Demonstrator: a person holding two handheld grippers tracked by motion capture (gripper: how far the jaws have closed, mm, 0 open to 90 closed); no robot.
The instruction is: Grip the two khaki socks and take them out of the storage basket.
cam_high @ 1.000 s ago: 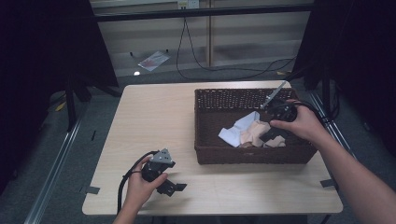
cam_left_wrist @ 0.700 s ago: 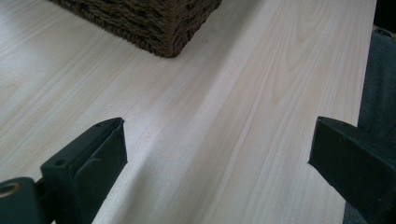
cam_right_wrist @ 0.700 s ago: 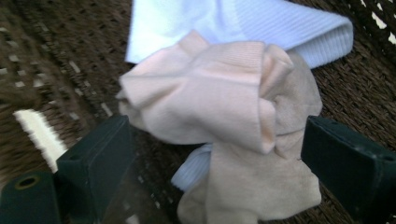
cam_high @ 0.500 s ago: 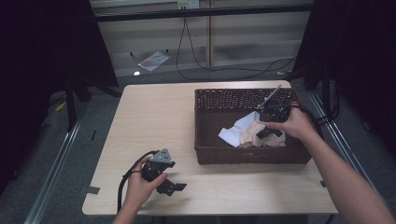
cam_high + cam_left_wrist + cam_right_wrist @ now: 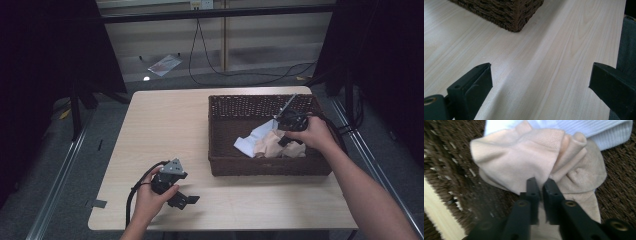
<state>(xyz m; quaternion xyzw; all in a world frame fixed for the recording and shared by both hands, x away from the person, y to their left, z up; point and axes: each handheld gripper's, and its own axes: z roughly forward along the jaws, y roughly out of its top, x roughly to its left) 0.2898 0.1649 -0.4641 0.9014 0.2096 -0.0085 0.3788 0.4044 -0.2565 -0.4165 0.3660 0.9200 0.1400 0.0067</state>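
A dark wicker basket [image 5: 215, 131] stands on the right half of the table. A crumpled beige cloth [image 5: 267, 146] lies in it against a pale blue cloth [image 5: 251, 140]. My right gripper [image 5: 286, 140] reaches down into the basket. Its jaws have just been closing and now pinch a fold of the beige cloth [image 5: 524, 155], as the right gripper [image 5: 541, 182] view shows up close. My left gripper [image 5: 185, 200] rests on the table near the front left, open. In the left gripper [image 5: 540, 75] view, bare wood lies between its jaws.
The pale blue cloth [image 5: 586, 127] lies behind the beige one on the basket's woven floor [image 5: 621, 182]. A basket corner [image 5: 509, 12] is ahead of the left gripper. The wooden table [image 5: 170, 130] is bare left of the basket. Cables and a paper lie on the floor beyond.
My right hand has sunk into the basket onto the beige cloth. The left hand has stayed put.
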